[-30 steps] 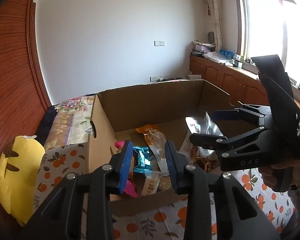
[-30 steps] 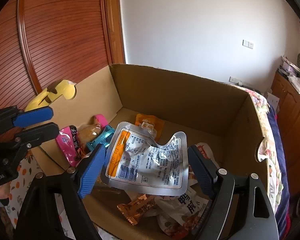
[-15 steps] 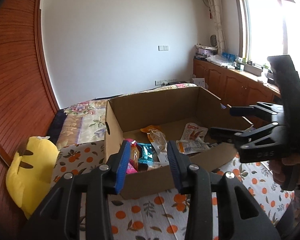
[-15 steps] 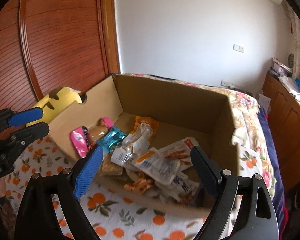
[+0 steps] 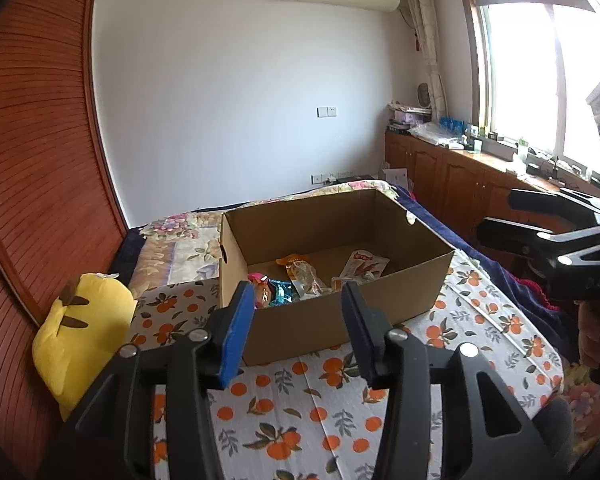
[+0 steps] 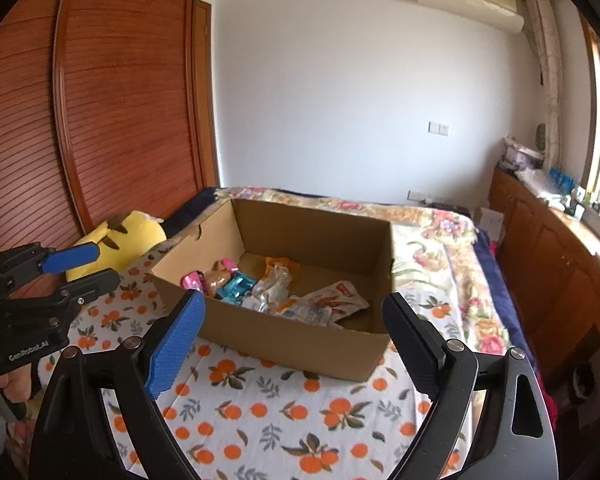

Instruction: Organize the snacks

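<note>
Left gripper (image 5: 296, 320) jaws just opening, empty, right gripper (image 6: 296, 340) gaping wide, empty, both hovering near cardboard box (image 6: 300, 344) holding snacks (image 6: 276, 290).

I am seeing the snack packets (image 6: 284, 292) lying loose in the open cardboard box (image 6: 300, 346). I am making out pink, teal, orange and white pouches piling together along its floor.
</note>
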Action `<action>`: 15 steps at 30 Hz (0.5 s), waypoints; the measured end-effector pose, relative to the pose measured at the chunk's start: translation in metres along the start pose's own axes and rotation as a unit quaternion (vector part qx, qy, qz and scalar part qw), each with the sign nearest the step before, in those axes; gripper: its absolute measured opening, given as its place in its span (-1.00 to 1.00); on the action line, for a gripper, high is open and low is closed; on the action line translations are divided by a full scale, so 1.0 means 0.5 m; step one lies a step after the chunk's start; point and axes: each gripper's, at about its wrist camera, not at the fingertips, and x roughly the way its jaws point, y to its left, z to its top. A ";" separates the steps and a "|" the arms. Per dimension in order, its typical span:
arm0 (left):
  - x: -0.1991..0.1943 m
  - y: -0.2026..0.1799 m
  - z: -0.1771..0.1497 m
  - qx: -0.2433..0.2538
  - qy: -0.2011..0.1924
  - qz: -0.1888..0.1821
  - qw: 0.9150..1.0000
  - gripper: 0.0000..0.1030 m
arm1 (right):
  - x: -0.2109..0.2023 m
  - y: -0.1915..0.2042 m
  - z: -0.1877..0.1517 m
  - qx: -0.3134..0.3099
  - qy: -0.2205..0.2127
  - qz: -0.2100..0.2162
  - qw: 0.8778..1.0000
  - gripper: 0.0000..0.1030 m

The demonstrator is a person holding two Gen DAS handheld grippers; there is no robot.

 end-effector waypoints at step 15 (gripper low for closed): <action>-0.148 -0.034 -0.036 -0.010 -0.022 0.017 1.000 0.34 | -0.155 0.003 -0.049 0.034 -0.033 -0.023 0.999 1.00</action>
